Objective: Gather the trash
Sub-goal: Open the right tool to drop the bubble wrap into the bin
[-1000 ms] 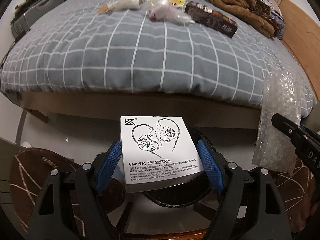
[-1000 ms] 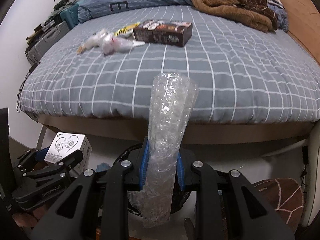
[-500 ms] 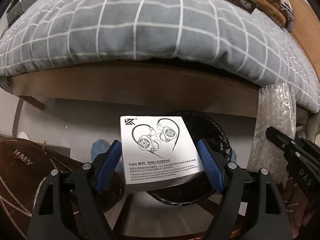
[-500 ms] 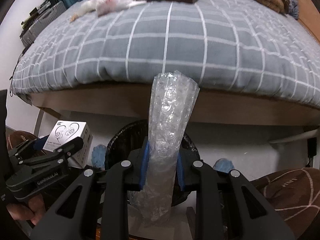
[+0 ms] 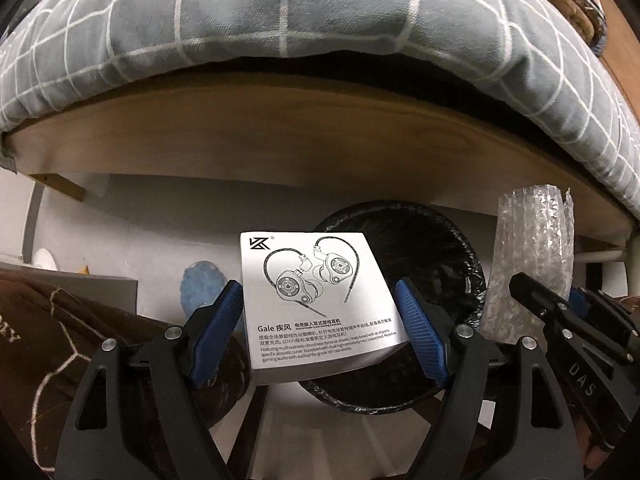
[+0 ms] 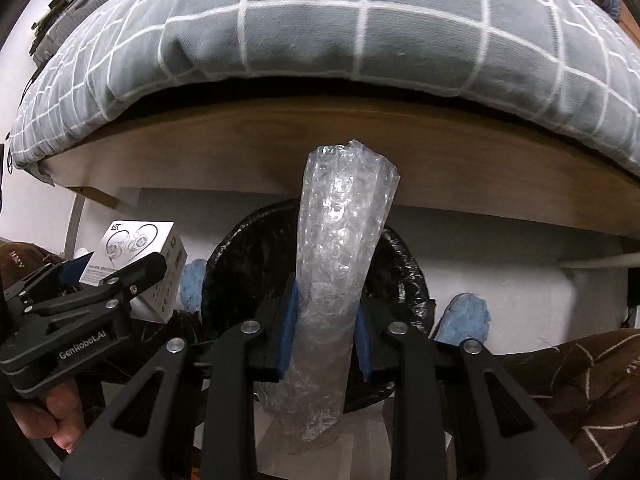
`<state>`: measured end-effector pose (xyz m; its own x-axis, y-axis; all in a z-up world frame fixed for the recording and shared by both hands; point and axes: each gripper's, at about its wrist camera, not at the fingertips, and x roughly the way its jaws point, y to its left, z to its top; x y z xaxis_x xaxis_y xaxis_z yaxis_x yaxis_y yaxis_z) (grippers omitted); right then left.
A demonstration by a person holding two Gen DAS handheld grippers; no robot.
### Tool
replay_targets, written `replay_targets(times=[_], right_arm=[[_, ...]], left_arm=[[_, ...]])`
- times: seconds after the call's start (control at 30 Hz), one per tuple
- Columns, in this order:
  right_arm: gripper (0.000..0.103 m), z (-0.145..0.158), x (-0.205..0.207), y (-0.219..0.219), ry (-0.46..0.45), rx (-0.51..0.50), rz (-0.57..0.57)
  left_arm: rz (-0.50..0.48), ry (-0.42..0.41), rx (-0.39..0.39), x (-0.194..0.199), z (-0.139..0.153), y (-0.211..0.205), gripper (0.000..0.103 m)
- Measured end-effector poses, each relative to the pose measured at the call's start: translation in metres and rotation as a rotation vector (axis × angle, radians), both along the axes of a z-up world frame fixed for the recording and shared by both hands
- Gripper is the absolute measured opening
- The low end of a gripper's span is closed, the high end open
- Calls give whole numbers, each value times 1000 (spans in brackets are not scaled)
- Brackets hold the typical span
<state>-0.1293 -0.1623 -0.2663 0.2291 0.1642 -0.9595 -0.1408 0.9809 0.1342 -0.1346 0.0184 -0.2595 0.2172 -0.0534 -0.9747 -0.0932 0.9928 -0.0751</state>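
Observation:
My left gripper point(image 5: 318, 284) is shut on a white earphone box point(image 5: 316, 312) and holds it over the near rim of a bin with a black liner point(image 5: 440, 248). From the right wrist view, the same box point(image 6: 136, 244) and left gripper point(image 6: 120, 276) hang left of the bin point(image 6: 240, 260). My right gripper point(image 6: 326, 300) holds a roll of clear bubble wrap point(image 6: 344, 208) upright over the bin's mouth. Its jaws are opening, with the blue pads against the wrap. In the left wrist view the wrap point(image 5: 532, 248) stands at the bin's right edge.
The bed's wooden frame point(image 6: 440, 148) and grey checked cover point(image 6: 304, 28) overhang just behind the bin. Brown patterned fabric point(image 5: 60, 340) lies on the floor at left and right. Blue lumps point(image 6: 464, 316) sit on the white floor beside the bin. A hand point(image 6: 52, 412) grips the left tool.
Both grippers have sunk toward the floor and tilted down. The bed top has left view and the bin now fills the middle. Both loads stay in the jaws.

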Motion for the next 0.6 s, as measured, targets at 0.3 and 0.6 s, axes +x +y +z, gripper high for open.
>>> replay_targets(times=[0.3,0.6], right_arm=[[64,12,1,-8,-47,-15,4],[95,23,-5,-59,-110,-64,-95]], left_arm=[[-28,5,16,3,-5,-13,77],[-104,9,-1,4,-8,-46,77]])
